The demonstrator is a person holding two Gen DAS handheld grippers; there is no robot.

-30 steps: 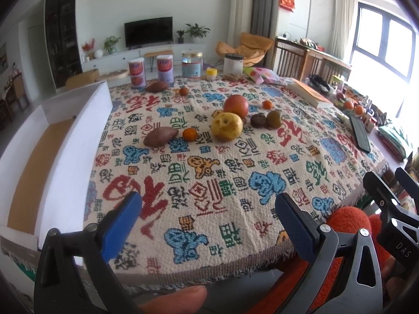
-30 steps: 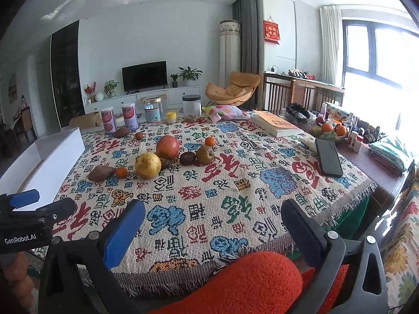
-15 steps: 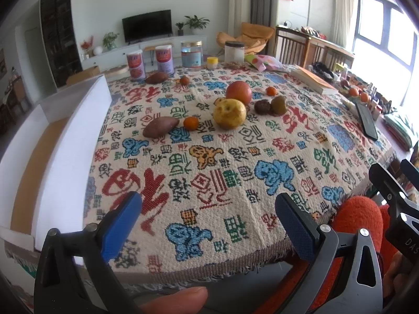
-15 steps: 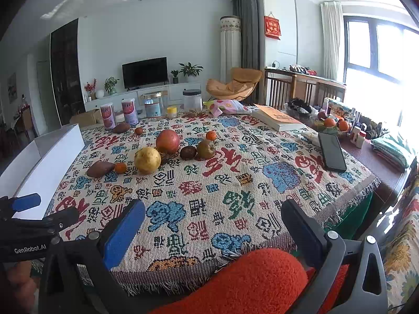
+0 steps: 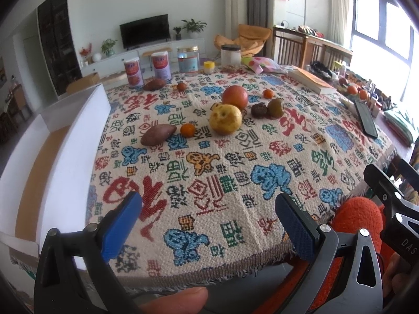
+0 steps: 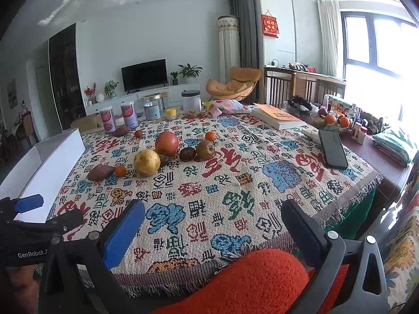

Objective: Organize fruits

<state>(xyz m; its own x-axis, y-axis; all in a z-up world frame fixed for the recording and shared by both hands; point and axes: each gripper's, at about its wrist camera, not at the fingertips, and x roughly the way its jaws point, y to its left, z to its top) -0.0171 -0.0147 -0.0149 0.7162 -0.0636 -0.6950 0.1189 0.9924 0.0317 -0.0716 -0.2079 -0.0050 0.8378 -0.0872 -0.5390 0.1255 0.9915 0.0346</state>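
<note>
Fruit lies in a loose group mid-table on a patterned cloth [image 5: 222,183]: a yellow pear [image 5: 225,119], a red apple [image 5: 235,96], a small orange [image 5: 187,130], a sweet potato [image 5: 158,134], a dark fruit [image 5: 258,110] and a green-brown fruit [image 5: 275,107]. The same pear [image 6: 146,162] and apple [image 6: 166,143] show in the right wrist view. My left gripper [image 5: 208,218] is open and empty above the near table edge. My right gripper [image 6: 213,225] is open and empty, also at the near edge, far from the fruit.
A white open box [image 5: 60,157] stands along the table's left side. Cans and jars [image 5: 159,65] line the far edge with a second sweet potato [image 5: 154,84]. A book [image 6: 277,116], a phone [image 6: 332,147] and a fruit bowl [image 6: 334,120] are at the right.
Both grippers have shifted slightly forward toward the table; the fruit looks a little closer. Nothing on the table has moved. Both stay open.
</note>
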